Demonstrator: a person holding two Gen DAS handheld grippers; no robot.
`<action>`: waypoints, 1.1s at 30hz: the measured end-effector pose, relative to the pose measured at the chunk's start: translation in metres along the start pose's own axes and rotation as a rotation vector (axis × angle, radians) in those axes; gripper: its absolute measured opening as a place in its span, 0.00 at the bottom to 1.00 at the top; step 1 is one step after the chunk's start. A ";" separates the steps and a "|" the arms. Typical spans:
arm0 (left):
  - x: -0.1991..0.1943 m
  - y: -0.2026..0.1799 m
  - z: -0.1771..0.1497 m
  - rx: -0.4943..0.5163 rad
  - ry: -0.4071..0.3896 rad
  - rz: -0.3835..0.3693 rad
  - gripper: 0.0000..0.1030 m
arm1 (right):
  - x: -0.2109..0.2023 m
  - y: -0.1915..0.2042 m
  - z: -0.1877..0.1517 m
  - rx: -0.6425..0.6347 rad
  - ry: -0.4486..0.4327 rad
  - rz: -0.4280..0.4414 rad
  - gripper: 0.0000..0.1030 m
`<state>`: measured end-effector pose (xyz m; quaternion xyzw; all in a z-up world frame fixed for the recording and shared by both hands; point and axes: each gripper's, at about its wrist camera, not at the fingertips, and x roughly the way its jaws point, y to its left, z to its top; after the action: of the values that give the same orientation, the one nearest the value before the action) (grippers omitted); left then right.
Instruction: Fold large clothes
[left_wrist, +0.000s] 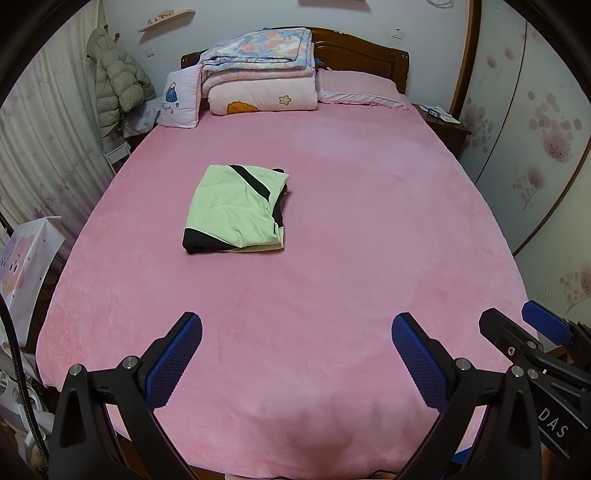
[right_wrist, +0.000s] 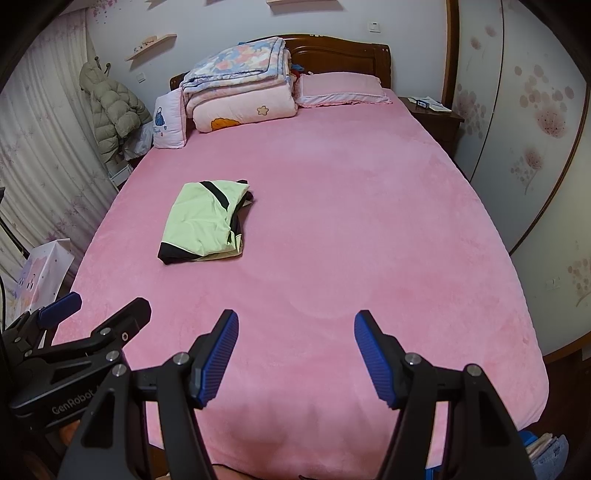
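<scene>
A light green garment with black trim lies folded into a compact rectangle on the pink bed, left of the middle; it also shows in the right wrist view. My left gripper is open and empty, held above the foot of the bed, well short of the garment. My right gripper is open and empty, beside the left one; it shows at the right edge of the left wrist view. The left gripper shows at the left of the right wrist view.
Folded quilts and pillows are stacked at the wooden headboard. A nightstand and wardrobe doors are on the right. A hanging puffer coat, curtains and a paper bag are on the left.
</scene>
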<state>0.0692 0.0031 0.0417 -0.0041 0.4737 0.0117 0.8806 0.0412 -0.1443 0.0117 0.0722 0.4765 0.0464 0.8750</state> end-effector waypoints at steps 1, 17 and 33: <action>0.000 0.000 0.000 -0.001 0.000 0.001 0.99 | 0.000 0.002 0.000 0.002 0.000 -0.001 0.64; 0.001 -0.004 -0.004 -0.013 0.010 0.015 0.99 | -0.003 0.008 -0.004 0.001 0.005 0.001 0.64; 0.001 -0.002 -0.009 -0.021 0.020 0.016 0.99 | -0.001 0.013 -0.009 -0.006 0.011 0.003 0.64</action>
<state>0.0624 0.0006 0.0360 -0.0098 0.4822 0.0237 0.8757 0.0329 -0.1305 0.0106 0.0702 0.4809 0.0495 0.8726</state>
